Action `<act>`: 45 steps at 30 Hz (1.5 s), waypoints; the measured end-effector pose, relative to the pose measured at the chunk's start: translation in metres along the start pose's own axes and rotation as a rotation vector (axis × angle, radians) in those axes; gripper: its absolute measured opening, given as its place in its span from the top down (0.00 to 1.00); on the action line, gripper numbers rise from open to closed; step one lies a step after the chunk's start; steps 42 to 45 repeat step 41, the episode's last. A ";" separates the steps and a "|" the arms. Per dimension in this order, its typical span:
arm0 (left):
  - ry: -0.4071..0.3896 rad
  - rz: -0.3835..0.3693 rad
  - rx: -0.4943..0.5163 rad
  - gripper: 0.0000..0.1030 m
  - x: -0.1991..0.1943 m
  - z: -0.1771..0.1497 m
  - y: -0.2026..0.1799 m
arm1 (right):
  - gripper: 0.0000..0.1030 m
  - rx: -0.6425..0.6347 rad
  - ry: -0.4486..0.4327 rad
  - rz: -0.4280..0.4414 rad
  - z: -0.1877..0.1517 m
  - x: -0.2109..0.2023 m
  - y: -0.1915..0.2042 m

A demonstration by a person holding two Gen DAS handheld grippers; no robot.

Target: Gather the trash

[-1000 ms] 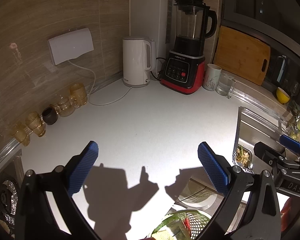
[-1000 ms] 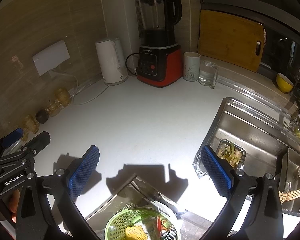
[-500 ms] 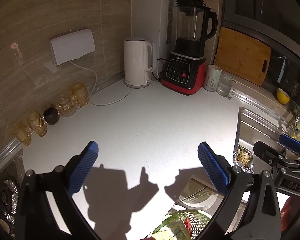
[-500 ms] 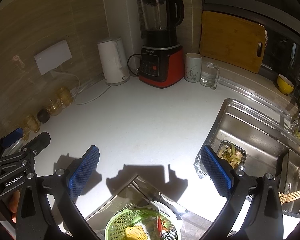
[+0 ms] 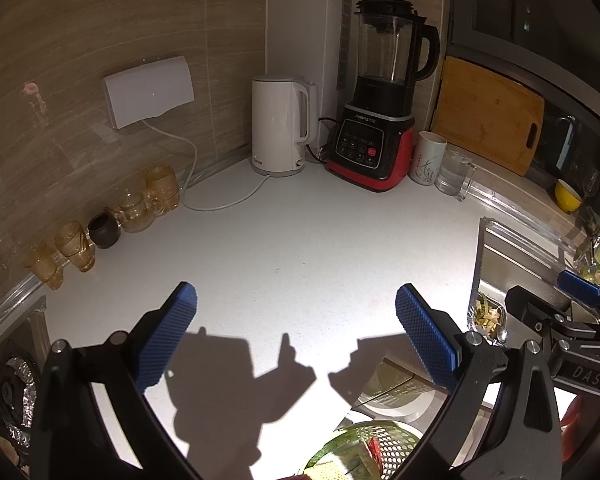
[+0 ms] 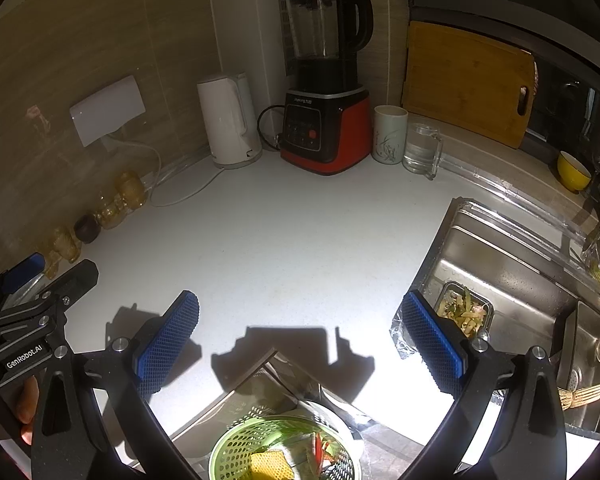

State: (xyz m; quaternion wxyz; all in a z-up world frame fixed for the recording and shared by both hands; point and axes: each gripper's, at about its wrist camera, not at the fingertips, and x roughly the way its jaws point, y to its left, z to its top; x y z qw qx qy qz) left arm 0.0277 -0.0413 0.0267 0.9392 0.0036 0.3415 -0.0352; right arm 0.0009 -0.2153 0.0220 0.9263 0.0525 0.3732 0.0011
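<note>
Both grippers hang above the white countertop (image 6: 284, 248), side by side, each empty. The left gripper (image 5: 296, 332) has its blue-padded fingers spread wide, with nothing between them; the right gripper (image 6: 300, 340) is likewise spread wide and holds nothing.

The trash appears to be the vegetable scraps (image 6: 462, 310), which lie in a small rectangular container (image 6: 487, 305) on the floor of the steel sink (image 6: 500, 248), just beyond the right gripper's right-hand finger. A green strainer basket (image 6: 236, 448) with a yellow item and red and green pieces sits at the bottom edge of the right wrist view, below both grippers; whether its contents are waste cannot be told.

Judgement: the task is at the approach step; nothing is collected yet. The next move likely calls for the right gripper to travel over the sink rim and descend onto the container, closing squarely on its wall so the loose scraps do not spill. No bin is in view.
</note>
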 end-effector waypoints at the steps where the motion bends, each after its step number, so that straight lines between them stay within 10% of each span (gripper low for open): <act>1: -0.001 0.001 -0.001 0.08 0.000 0.000 0.000 | 0.02 0.000 0.000 0.000 0.000 0.000 0.000; 45: 0.067 0.017 -0.029 0.08 0.026 -0.001 0.009 | 0.02 0.001 0.030 0.014 0.000 0.015 -0.003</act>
